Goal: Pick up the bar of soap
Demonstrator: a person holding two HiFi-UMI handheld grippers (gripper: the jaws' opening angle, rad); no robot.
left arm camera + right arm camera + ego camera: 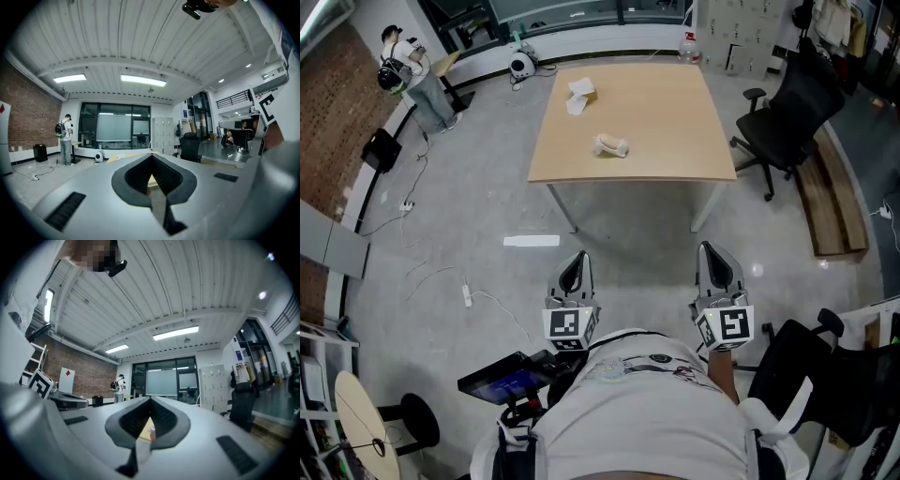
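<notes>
From the head view: holding the left gripper point(574, 267) and the right gripper point(715, 261) close to the body, each with jaws pressed together and nothing between them, well apart from the desk point(675, 155) farther off across the floor. Probably the bar of soap point(609, 145) in that pale lump near the desk's middle, yet too small to tell surely from the crumpled white thing point(579, 94) farther back and a little left; could end in grabbing the wrong item. Could also shove the soap toward an edge by arriving without parting the jaws first, or squirt a slick bar out sideways by closing off-centre. Worth minding the office chair point(787, 112) at the desk's right when stepping in. No readable writing: only black-and-white square markers on the cubes, and sheets on the far wall point(741, 33) too small to read. From the left gripper view: closed tip to tip, empty, pointing level at the desk through a narrow gap; no legible print anywhere. From the right gripper view: likewise closed and empty, with a sliver of desk in the gap; at the brick wall on the left, a white board point(67, 376) bearing a red diamond, no words.
</notes>
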